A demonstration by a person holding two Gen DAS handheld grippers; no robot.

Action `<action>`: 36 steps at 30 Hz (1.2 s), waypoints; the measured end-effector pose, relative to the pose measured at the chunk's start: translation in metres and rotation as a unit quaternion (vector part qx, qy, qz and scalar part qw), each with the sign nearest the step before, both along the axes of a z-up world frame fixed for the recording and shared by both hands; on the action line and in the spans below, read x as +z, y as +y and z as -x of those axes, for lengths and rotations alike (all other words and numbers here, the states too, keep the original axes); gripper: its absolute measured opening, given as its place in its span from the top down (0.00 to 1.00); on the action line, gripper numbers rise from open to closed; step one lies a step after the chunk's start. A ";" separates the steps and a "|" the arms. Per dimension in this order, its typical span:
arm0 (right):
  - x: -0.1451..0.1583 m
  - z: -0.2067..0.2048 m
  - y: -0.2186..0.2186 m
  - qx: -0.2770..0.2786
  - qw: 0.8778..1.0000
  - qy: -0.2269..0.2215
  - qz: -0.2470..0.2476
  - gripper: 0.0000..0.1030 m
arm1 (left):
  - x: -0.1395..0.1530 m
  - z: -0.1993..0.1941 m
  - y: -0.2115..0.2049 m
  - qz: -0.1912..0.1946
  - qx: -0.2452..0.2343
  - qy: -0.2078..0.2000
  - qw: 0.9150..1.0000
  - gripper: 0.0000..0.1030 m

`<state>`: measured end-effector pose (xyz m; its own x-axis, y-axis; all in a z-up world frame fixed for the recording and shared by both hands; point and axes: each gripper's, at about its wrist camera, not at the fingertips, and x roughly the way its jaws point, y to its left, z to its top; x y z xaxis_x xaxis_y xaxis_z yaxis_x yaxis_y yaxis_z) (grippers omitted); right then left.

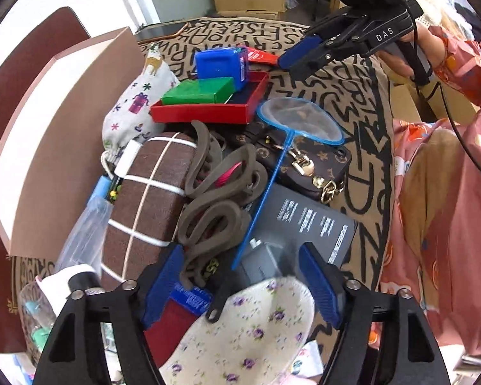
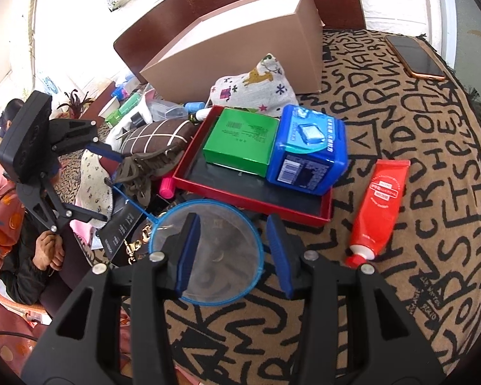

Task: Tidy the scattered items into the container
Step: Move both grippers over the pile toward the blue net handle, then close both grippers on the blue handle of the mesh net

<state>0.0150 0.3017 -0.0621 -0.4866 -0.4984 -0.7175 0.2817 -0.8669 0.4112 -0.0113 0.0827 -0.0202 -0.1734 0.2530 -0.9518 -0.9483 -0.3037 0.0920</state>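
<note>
The left hand-held gripper (image 1: pixel 240 285) points down over the heap, jaws spread and holding nothing, with a floral cloth (image 1: pixel 250 330) and a brown hair claw (image 1: pixel 208 211) between them. The right hand-held gripper (image 2: pixel 232 253) hovers half spread and empty above the blue net (image 2: pixel 208 250). The pink box (image 2: pixel 240 51) stands beyond the heap; a red tube (image 2: pixel 380 205) lies to the right gripper's right on the bench (image 2: pixel 433 160).

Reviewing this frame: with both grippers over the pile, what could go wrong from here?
1. The left gripper is open over a floral cloth beside the brown hair claws and the net handle; closing could snag a neighbour.
2. The net's handle lies across the pile, so lifting it may drag things.
3. The phone lies near the table edge.
</note>
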 end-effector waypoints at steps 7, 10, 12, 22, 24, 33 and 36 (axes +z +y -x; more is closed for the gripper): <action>-0.001 -0.002 -0.001 0.005 1.000 -0.005 -0.002 0.55 | 0.003 0.006 -0.015 -0.013 0.020 -0.045 0.999 0.30; -0.001 -0.003 0.000 0.005 1.000 -0.006 0.000 0.53 | 0.004 -0.009 -0.012 -0.011 -0.007 -0.049 0.999 0.30; -0.001 -0.002 0.001 0.003 1.000 -0.008 0.002 0.52 | -0.002 -0.010 -0.006 0.000 -0.009 -0.046 0.999 0.32; -0.003 -0.006 0.000 0.001 1.000 -0.011 -0.003 0.51 | -0.012 -0.004 0.005 0.046 -0.003 -0.030 0.998 0.79; -0.004 -0.006 0.001 -0.001 1.000 -0.012 -0.002 0.51 | -0.014 -0.004 0.004 0.053 -0.004 -0.029 0.998 0.80; -0.014 -0.006 0.003 0.010 0.999 -0.040 0.014 0.50 | -0.018 -0.002 0.005 0.053 0.008 -0.021 0.998 0.89; -0.020 -0.007 0.005 0.014 0.998 -0.053 0.018 0.38 | -0.017 -0.002 0.006 0.045 0.012 -0.017 0.999 0.89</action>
